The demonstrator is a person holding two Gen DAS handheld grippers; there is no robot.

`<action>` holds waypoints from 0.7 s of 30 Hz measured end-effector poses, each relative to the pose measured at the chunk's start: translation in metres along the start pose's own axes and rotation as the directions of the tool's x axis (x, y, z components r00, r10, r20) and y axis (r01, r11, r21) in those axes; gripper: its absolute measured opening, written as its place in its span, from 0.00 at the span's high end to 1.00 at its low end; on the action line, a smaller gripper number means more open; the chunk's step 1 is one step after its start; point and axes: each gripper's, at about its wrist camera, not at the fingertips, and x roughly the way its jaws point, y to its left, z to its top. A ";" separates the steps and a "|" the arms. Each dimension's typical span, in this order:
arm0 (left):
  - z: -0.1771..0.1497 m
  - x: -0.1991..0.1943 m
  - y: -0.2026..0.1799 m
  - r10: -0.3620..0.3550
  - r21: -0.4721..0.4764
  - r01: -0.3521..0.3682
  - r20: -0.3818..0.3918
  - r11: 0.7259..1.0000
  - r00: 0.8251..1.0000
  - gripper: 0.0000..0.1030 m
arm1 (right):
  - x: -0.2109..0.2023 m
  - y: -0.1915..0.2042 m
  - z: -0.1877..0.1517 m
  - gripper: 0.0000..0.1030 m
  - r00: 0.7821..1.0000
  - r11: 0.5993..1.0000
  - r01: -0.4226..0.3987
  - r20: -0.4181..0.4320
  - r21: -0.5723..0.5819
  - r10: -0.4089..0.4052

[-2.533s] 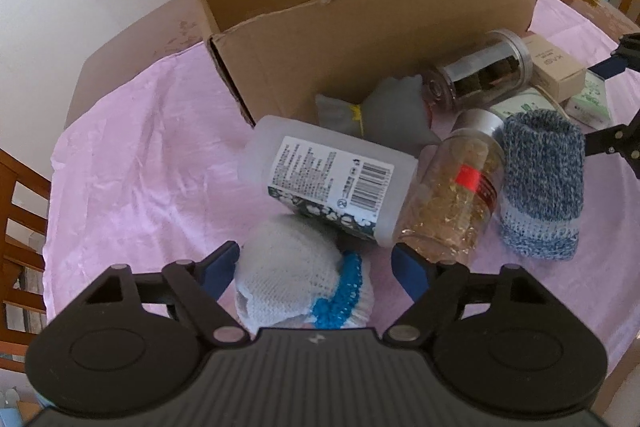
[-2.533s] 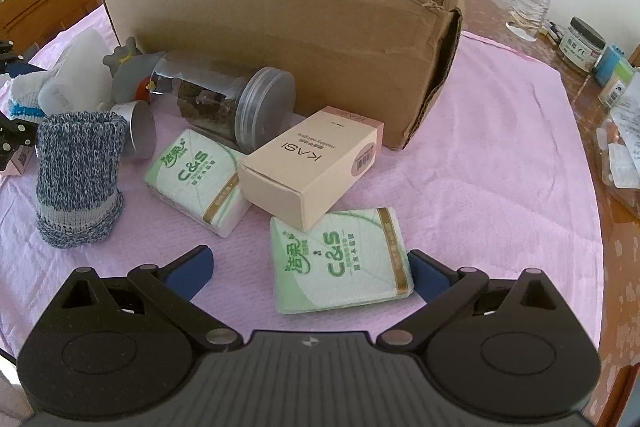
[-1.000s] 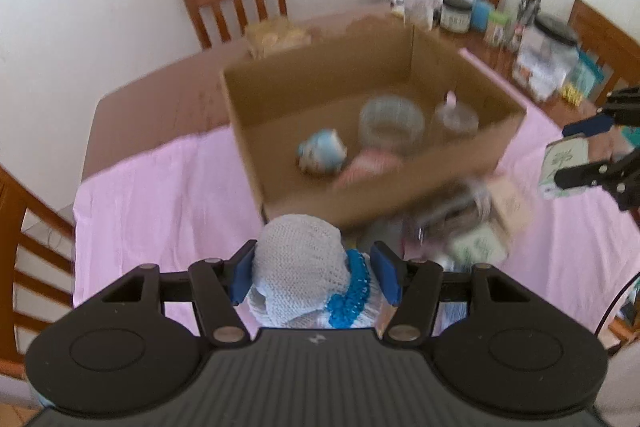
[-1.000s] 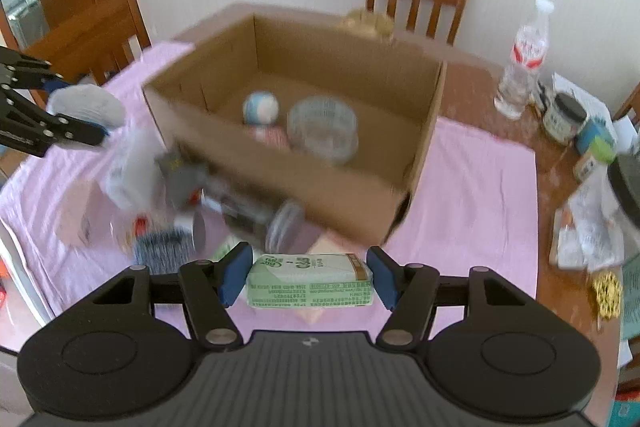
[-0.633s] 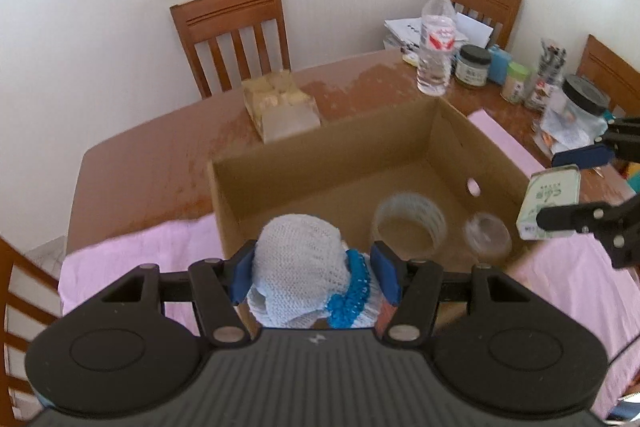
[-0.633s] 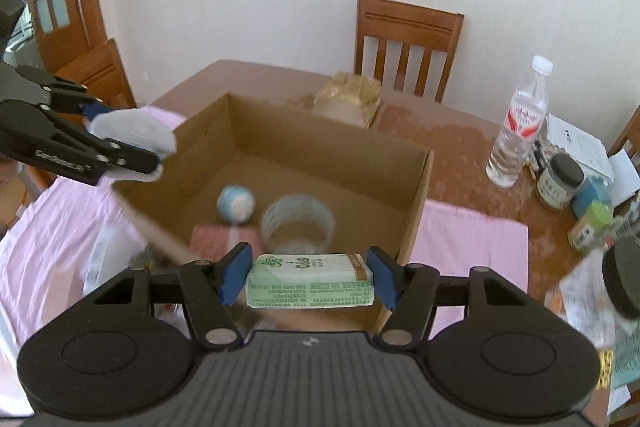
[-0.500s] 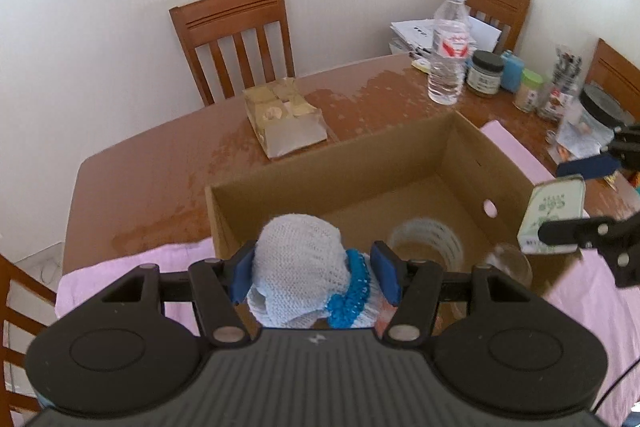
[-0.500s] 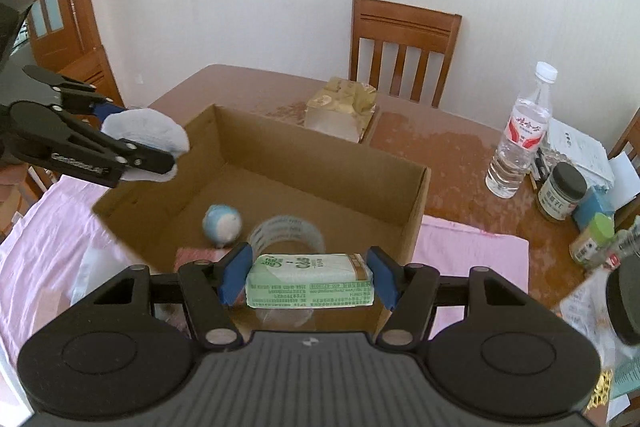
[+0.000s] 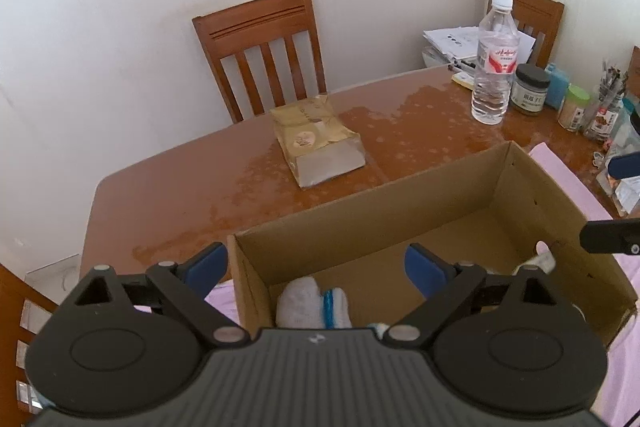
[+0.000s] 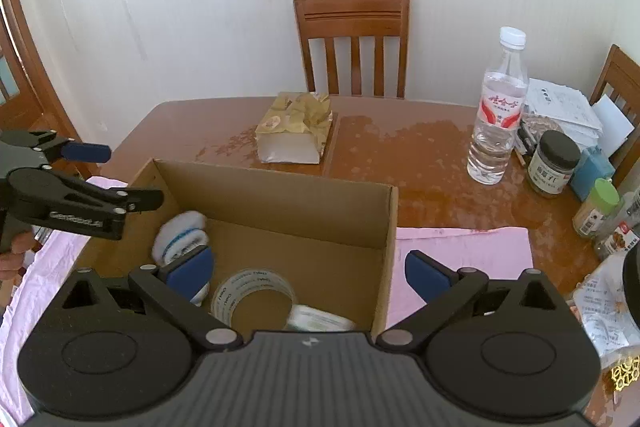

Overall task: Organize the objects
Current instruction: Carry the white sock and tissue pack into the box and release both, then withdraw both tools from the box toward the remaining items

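Observation:
An open cardboard box (image 9: 360, 203) (image 10: 280, 183) sits on the table under both grippers. My left gripper (image 9: 316, 265) hangs over the box's left end, its jaws opening with nothing pressed between them. The white sock bundle with a blue band (image 9: 312, 307) (image 10: 180, 235) lies loose inside the box below it. My right gripper (image 10: 307, 271) is over the box's right end, jaws also opening and holding nothing. The green tissue pack (image 10: 320, 319) lies on the box floor beside a roll of clear tape (image 10: 252, 295). Each gripper shows in the other's view: left gripper (image 10: 120, 177), right gripper (image 9: 612, 201).
Behind the box, a gold-wrapped pack (image 9: 316, 143) lies on the brown table. A water bottle (image 10: 496, 115), jars (image 10: 552, 163) and papers crowd the right side. A pink cloth (image 10: 460, 247) lies under the box. Wooden chairs (image 9: 260, 51) ring the table.
Both grippers opened and let go. The sock bundle fell from the left one into the box, the tissue pack from the right one. Both moved further forward over the box.

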 end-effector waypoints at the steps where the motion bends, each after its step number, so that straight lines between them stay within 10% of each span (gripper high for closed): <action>1: -0.001 -0.002 0.001 0.006 -0.002 -0.006 -0.002 1.000 1.000 0.07 | 0.001 0.000 0.000 0.00 1.000 1.000 0.004 -0.004 -0.003 -0.004; 21: -0.076 -0.078 -0.002 0.051 -0.102 -0.054 -0.030 0.993 0.998 0.04 | -0.044 0.032 -0.065 0.00 1.000 0.995 0.012 -0.010 -0.100 -0.013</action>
